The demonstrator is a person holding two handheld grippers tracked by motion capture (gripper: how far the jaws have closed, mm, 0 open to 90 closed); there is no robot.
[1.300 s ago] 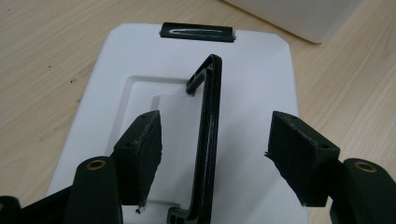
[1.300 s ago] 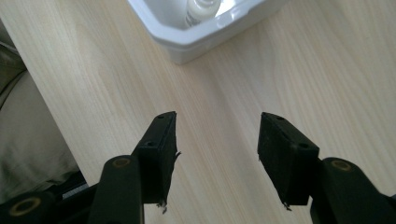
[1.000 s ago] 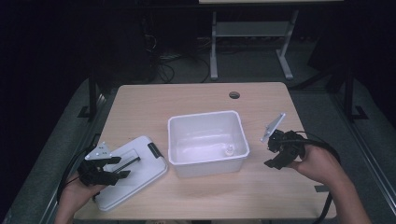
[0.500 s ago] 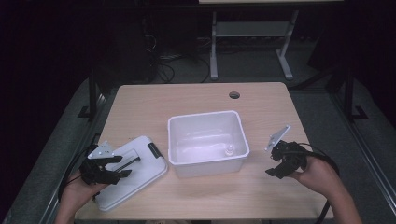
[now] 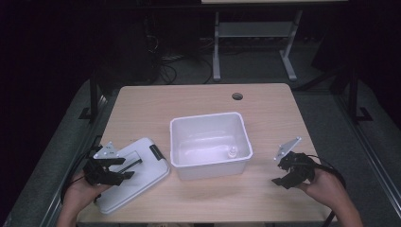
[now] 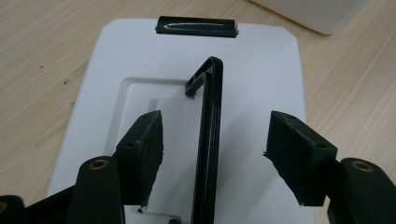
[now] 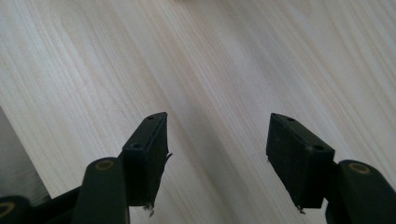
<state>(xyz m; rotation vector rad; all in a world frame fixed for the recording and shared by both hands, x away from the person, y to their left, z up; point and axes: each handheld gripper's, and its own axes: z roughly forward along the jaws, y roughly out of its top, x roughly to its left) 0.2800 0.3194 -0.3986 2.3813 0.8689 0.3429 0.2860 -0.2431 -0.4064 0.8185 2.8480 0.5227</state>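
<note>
A white lid (image 5: 142,176) lies flat on the table's front left, with a black latch (image 6: 196,25) at its far end. A thin black handle (image 6: 209,116) stands up from its middle. My left gripper (image 5: 128,169) is open, and in the left gripper view the left gripper (image 6: 215,135) has one jaw on each side of the handle without touching it. An open white bin (image 5: 178,142) sits mid-table with a small white object (image 5: 232,152) inside. At the front right, my right gripper (image 5: 279,172) is open over bare wood (image 7: 233,56), with nothing between the jaws of the right gripper (image 7: 217,135).
The wooden table (image 5: 142,109) has a round cable hole (image 5: 237,96) near its far edge. A corner of the bin (image 6: 317,11) shows beyond the lid. Dark floor, cables and a metal stand (image 5: 216,52) lie beyond the table.
My right gripper has drawn back toward the table's front edge, away from the bin's side. The left gripper has stayed over the lid.
</note>
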